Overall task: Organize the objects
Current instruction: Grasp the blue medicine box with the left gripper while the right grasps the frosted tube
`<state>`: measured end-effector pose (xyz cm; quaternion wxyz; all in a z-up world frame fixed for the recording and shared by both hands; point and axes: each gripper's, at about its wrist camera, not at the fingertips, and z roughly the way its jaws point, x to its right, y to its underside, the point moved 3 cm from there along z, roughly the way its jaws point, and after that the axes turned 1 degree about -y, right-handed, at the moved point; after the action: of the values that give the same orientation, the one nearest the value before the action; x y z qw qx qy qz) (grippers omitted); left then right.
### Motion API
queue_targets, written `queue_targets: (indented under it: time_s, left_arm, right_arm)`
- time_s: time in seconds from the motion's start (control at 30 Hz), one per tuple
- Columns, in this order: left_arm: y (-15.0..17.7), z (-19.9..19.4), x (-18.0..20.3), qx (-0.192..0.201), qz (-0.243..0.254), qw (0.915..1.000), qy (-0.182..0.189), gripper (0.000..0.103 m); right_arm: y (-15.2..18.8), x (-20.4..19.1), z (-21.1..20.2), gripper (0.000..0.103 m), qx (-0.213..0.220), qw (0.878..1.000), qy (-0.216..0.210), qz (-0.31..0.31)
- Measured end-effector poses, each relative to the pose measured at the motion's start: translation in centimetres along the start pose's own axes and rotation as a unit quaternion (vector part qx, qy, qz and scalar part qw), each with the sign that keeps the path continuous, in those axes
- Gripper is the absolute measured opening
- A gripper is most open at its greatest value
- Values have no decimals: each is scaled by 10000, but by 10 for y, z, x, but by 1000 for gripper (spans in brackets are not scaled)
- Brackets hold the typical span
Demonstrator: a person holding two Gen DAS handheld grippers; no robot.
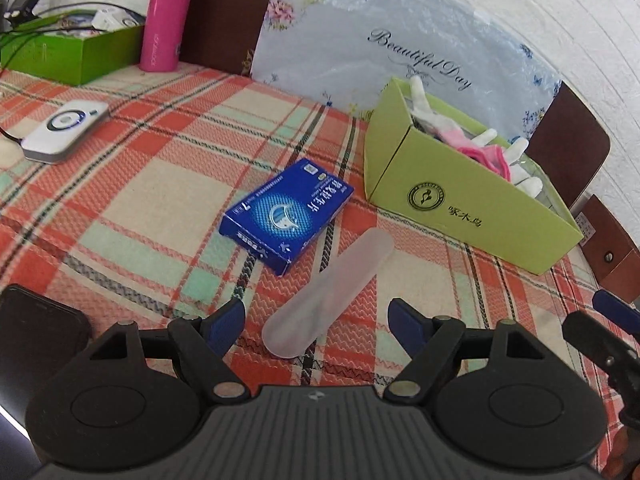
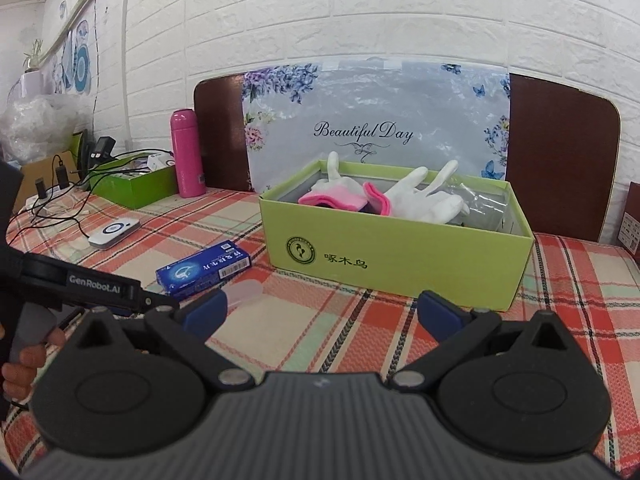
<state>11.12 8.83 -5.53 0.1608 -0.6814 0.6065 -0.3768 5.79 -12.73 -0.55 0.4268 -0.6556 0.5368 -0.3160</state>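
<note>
Plaid cloth in orange, cream and mint covers the table (image 1: 132,200), and on it the loose things lie in the middle of the left wrist view. A frosted translucent plastic case (image 1: 326,300), long and rounded at both ends, lies slantwise at lower centre, its near end just ahead of and between the blue-padded fingers (image 1: 230,320) of the left gripper (image 1: 316,322), which stand wide apart and touch nothing. Just to the upper left of the case lies a flat blue cardboard packet with white print (image 1: 286,214), close beside it; whether the two touch cannot be told. To the right stands an open lime-green cardboard box with a round dark logo (image 1: 460,200), holding white gloves with pink cuffs (image 1: 486,150). At the left edge lies a small white device with a round blue-ringed button (image 1: 64,128), and in the upper left a tall pink flask (image 1: 168,16) stands beside a darker green open box (image 1: 76,54). A black phone-like slab (image 1: 40,332) lies at lower left. In the right wrist view the right gripper (image 2: 322,314) has its fingers spread wide over bare cloth in front of the lime-green box (image 2: 400,256), empty. The blue packet (image 2: 204,270) lies at middle left, and the left gripper (image 2: 100,286), held by a hand (image 2: 28,354), enters from the left edge.
</note>
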Motion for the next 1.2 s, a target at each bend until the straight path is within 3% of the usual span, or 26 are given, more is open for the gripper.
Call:
queue_targets:
  time_s: [0.1, 0.23, 0.3, 0.43, 0.57, 0.73, 0.83, 0.97, 1.1, 1.17, 1.2]
  left_arm:
    - [0, 6, 5, -4, -72, 9999, 85, 82]
    - [5, 10, 28, -307, 66, 9944, 1007, 81]
    - [5, 3, 37, -243, 248, 9931, 1116, 81]
    - [-10, -17, 32, 368, 382, 9959, 726, 81]
    - [-30, -14, 13, 631, 233, 9977, 113, 81]
    - [-45, 7, -2, 577, 245, 9975, -326, 82]
    - [-49, 19, -3, 433, 334, 9980, -326, 82]
    - [-52, 32, 2, 315, 587, 9974, -259, 82]
    - [-53, 47, 9, 366, 988, 9933, -480, 86]
    - [-54, 56, 9, 154, 959, 9940, -508, 86]
    - [-53, 61, 7, 29, 877, 9950, -484, 86]
  right_arm:
    - [3, 3, 3, 103, -69, 9999, 61, 51]
    - [6, 7, 8, 103, -179, 9996, 119, 159]
    - [7, 7, 10, 103, -238, 9995, 132, 159]
    - [10, 2, 16, 103, -354, 9993, 107, 62]
    - [7, -16, 32, 103, -445, 9989, -103, -117]
    - [13, -56, 62, 103, -769, 9949, -462, -465]
    - [21, -79, 78, 102, -936, 9913, -608, -696]
    - [26, -85, 96, 91, -1125, 9899, -670, -549]
    - [29, -73, 107, 77, -1279, 9898, -535, -321]
    - [29, -68, 105, 51, -1245, 9904, -437, -414]
    - [29, -66, 103, 44, -1231, 9905, -372, -478]
